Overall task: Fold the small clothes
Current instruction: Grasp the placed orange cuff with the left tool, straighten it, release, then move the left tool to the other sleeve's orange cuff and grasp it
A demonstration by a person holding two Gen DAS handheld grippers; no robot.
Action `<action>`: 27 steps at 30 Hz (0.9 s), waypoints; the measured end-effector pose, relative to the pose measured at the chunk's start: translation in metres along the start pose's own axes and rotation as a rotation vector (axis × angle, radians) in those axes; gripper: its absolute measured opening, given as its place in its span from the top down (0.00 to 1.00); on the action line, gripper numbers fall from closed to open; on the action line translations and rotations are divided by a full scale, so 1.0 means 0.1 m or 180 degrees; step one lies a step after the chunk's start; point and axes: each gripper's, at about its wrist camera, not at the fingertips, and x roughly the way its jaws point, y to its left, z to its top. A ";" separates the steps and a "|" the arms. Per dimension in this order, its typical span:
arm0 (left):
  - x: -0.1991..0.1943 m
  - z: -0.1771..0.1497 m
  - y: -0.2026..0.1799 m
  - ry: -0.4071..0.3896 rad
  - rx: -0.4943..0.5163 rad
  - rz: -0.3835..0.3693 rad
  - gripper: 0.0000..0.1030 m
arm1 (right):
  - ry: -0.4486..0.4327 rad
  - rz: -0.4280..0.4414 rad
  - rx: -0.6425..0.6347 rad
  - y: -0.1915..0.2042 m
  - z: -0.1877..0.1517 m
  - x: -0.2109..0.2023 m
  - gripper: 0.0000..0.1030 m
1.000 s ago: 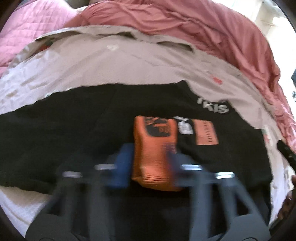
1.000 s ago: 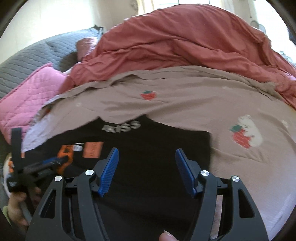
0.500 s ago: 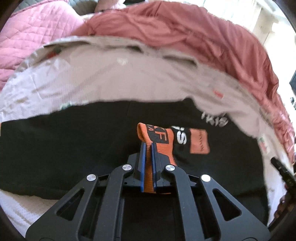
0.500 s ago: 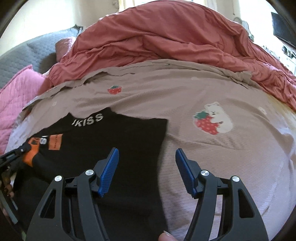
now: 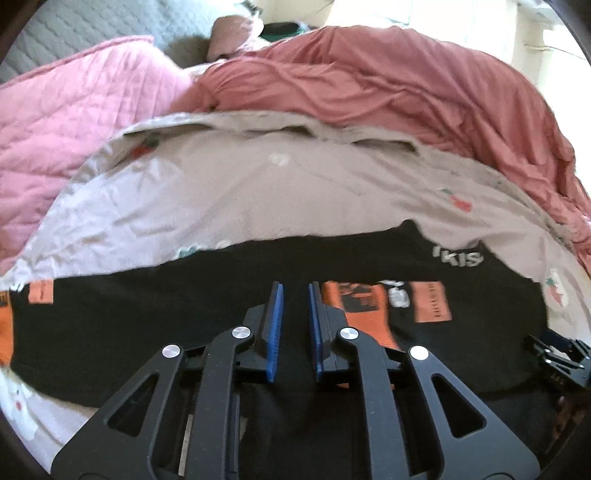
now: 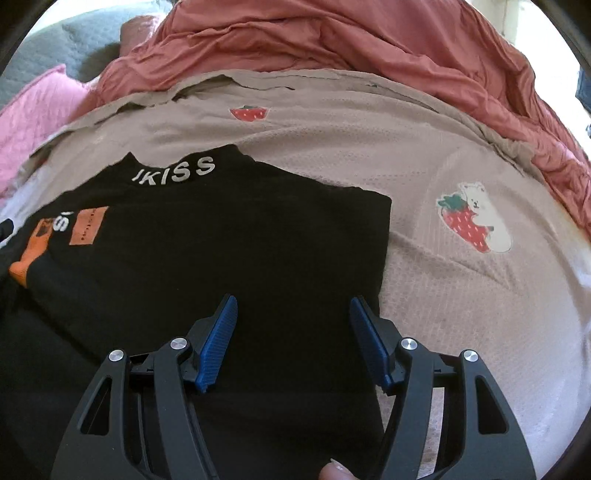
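A black long-sleeved shirt (image 5: 147, 314) with white collar lettering (image 6: 173, 171) lies flat on the bed. Its sleeve is folded across the chest, and the orange cuff (image 5: 365, 306) rests beside an orange patch. My left gripper (image 5: 295, 286) hovers just left of that cuff. Its jaws are opening with a narrow gap, and nothing is between them. My right gripper (image 6: 293, 300) stands open low over the shirt (image 6: 221, 229) near its right edge, empty. The cuff (image 6: 29, 254) also shows at the far left of the right wrist view.
A beige blanket with strawberry prints (image 6: 476, 221) lies under the shirt. A bunched red duvet (image 6: 332, 33) fills the back and a pink quilted pillow (image 5: 74, 110) the left. The right gripper (image 5: 557, 358) shows at the left view's right edge.
The left gripper has let go of the orange cuff and drawn back and up; the cuff now lies flat on the shirt. The right gripper has sunk closer to the shirt.
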 end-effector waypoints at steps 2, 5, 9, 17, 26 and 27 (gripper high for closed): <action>-0.02 -0.01 -0.11 -0.0002 0.0112 -0.0153 0.94 | -0.0012 0.0003 -0.0003 -0.01 -0.01 -0.02 0.40; 0.12 -0.11 -0.34 0.0199 0.0370 -0.0327 0.90 | -0.0009 0.0025 0.0021 -0.02 -0.01 -0.02 0.40; 0.47 -0.27 -0.41 0.0565 0.0537 -0.0156 0.83 | 0.0006 -0.0035 0.0005 -0.02 -0.04 -0.03 0.40; 0.35 -0.19 -0.33 0.0440 0.0445 -0.0155 0.71 | -0.0051 -0.0022 0.0418 -0.31 -0.14 -0.15 0.18; 0.03 -0.13 -0.26 0.0175 0.0399 -0.0108 0.32 | -0.0229 0.0094 0.0432 -0.34 -0.16 -0.39 0.18; 0.00 -0.13 -0.24 0.0150 0.0384 -0.0106 0.27 | -0.0242 0.0118 0.0429 -0.32 -0.15 -0.41 0.18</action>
